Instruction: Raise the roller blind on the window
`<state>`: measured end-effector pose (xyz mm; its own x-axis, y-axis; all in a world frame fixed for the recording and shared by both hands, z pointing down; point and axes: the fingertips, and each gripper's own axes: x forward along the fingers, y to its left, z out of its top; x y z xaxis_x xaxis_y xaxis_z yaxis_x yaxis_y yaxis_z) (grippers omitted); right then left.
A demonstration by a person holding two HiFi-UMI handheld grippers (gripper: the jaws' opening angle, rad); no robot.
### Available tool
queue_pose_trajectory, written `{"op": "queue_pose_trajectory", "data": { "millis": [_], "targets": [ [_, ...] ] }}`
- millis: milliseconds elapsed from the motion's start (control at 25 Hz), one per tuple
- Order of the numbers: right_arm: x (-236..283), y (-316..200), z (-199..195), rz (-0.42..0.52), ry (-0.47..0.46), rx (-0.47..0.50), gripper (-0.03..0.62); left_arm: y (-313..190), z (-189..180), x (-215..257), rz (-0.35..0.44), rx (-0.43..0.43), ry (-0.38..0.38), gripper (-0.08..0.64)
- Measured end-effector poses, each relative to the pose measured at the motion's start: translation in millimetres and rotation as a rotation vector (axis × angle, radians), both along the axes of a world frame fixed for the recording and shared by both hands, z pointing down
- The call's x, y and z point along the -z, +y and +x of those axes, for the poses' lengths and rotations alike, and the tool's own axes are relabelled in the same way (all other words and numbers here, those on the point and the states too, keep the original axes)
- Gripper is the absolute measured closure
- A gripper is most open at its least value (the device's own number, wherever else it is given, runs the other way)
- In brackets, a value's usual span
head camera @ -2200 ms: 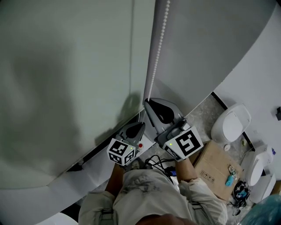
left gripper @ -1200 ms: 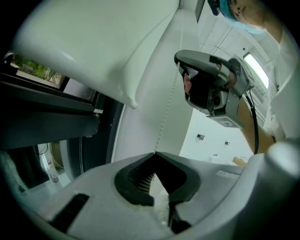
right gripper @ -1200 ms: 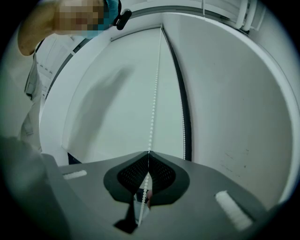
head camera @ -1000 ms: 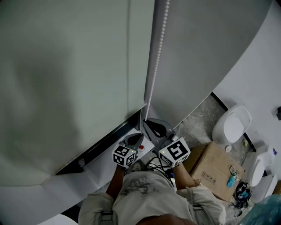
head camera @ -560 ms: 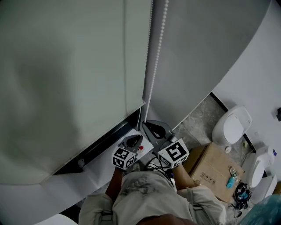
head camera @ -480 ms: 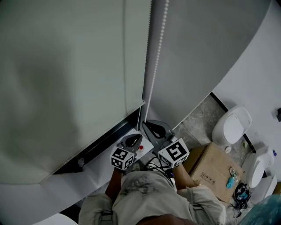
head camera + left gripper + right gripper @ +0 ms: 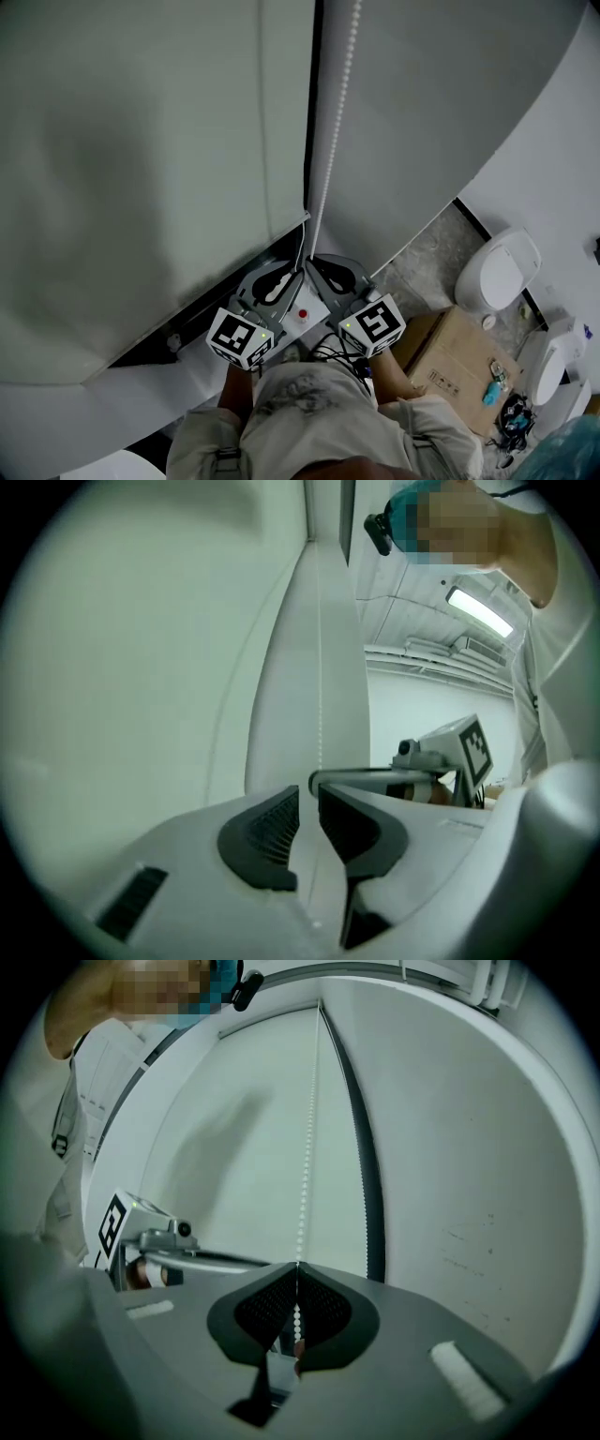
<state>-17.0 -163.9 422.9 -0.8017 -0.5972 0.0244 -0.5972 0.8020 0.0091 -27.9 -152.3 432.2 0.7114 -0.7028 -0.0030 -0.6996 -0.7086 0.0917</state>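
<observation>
1. Head view: the pale roller blind [image 7: 141, 169] covers the window down to the dark lower frame. Its bead chain [image 7: 342, 94] hangs against the grey wall [image 7: 431, 112]. The left gripper [image 7: 292, 270] and right gripper [image 7: 317, 264] meet below. A cardboard box [image 7: 459, 352] sits on the speckled floor [image 7: 427, 248].
2. Left gripper view: the jaws stand narrowly apart, clamping nothing; a ceiling light [image 7: 480, 611] glows overhead.
3. Right gripper view: the jaws are closed on the bead chain beside a dark frame strip [image 7: 366, 1166].

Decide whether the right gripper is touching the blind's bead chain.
Touching. In the right gripper view, the right gripper has its jaws closed together on the bead chain, and beads run down between them.
</observation>
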Motion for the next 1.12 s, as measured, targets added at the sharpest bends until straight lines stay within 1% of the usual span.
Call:
{"op": "queue_pose_trajectory", "data": {
  "millis": [200,440,600,680,800,920,1120],
  "targets": [
    [1.7,1.1,2.4,-0.003,-0.001,0.002,0.580,-2.4,8.3,51.2,0.083,-0.005,-0.032,0.488],
    [5.5,-1.3,-9.5,-0.005,0.000,-0.002,0.580,-10.7,8.0,96.8,0.162,-0.032,0.006,0.474],
    [5.0,-2.6,-10.7,0.003,0.003,0.002,0.580,-17.5,15.9,120.5,0.213,-0.046,0.019,0.469],
    [4.6,-2.7,-11.9,0.015,0.002,0.006,0.580,-19.4,19.5,128.3,0.234,-0.053,0.026,0.469],
    [0.8,-1.7,-12.3,-0.001,0.010,0.006,0.580,-21.0,22.9,134.1,0.249,-0.053,0.032,0.476],
    [1.2,-2.3,-12.1,-0.006,0.016,0.001,0.580,-22.4,23.7,135.6,0.257,-0.038,0.027,0.535],
    [4.0,-1.5,-14.1,0.006,0.000,0.006,0.580,-19.9,22.5,134.7,0.257,-0.034,0.021,0.541]
  ]
}}
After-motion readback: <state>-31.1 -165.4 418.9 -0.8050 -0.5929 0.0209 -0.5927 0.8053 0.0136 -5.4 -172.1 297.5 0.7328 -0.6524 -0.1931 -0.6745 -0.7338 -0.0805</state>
